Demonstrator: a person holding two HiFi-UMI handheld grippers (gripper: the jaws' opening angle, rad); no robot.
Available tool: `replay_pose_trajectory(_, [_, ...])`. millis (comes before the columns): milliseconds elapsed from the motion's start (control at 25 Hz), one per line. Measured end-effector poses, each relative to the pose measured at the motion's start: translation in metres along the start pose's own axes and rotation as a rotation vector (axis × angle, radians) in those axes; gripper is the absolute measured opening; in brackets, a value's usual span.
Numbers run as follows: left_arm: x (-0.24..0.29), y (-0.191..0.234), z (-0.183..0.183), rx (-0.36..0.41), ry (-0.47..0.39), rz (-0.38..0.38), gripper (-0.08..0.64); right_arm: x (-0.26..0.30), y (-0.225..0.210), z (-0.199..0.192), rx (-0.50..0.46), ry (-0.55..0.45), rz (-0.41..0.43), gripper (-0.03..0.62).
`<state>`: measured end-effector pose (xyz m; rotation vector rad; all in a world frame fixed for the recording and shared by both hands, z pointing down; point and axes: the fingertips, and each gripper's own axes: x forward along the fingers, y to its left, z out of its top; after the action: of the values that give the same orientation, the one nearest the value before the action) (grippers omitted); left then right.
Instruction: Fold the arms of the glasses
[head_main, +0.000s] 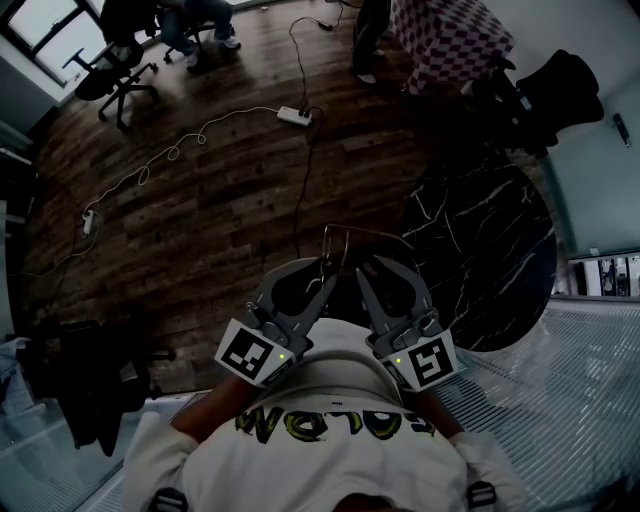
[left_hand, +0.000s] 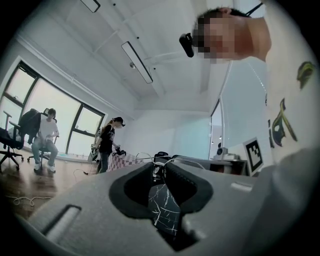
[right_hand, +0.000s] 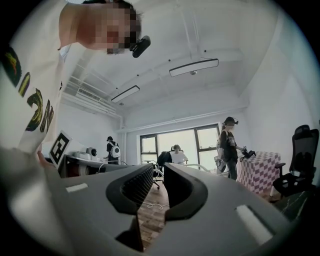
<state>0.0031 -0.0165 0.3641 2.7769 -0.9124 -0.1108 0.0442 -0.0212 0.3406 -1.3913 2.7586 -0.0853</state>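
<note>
- Head view: the person holds both grippers close in front of the chest, above a dark wooden plank floor (head_main: 200, 200) and beside a round black marble-patterned table (head_main: 480, 250). The thin wire-framed glasses (head_main: 345, 232) are up in the air at the two sets of tips, not resting on anything. The left gripper (head_main: 322, 270) and the right gripper (head_main: 362, 268) sit just beside each other, angled inward.
- Left gripper view: the left gripper (left_hand: 159, 167) has its jaws drawn together on a small dark part of the glasses (left_hand: 156, 171), and thin wire curves away from the tips. This one looks to be the holding hand.
- Right gripper view: the right gripper (right_hand: 157, 172) has its jaws a narrow gap apart, with floor showing through and nothing seen between them.
- Judgement: the fold looks under way, but I cannot tell whether either arm is already closed. The next move probably calls for the right tips to push an arm gently inward at its hinge while the left keeps the frame steady.
</note>
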Motion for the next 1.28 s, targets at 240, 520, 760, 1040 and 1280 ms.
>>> replay_pose_trajectory(240, [-0.009,0.014,-0.003,0.006,0.012,0.025,0.080,0.001,-0.004,-0.002,0.012,0.018,-0.035,0.066])
replay_pose_trajectory(520, [-0.017,0.021,-0.009,0.013,0.028,0.044,0.081,-0.005,-0.019,-0.003,-0.025,0.020,-0.078,0.067])
replay_pose_trajectory(760, [-0.020,0.024,0.000,0.012,0.002,0.047,0.081,-0.007,-0.028,-0.007,-0.027,0.028,-0.115,0.071])
replay_pose_trajectory(1040, [-0.024,0.023,0.004,0.023,-0.008,0.018,0.081,-0.007,-0.043,-0.012,-0.022,0.047,-0.152,0.086])
replay_pose_trajectory(1280, [-0.023,0.022,0.007,0.032,-0.020,0.009,0.081,-0.010,-0.050,-0.018,-0.011,0.064,-0.154,0.092])
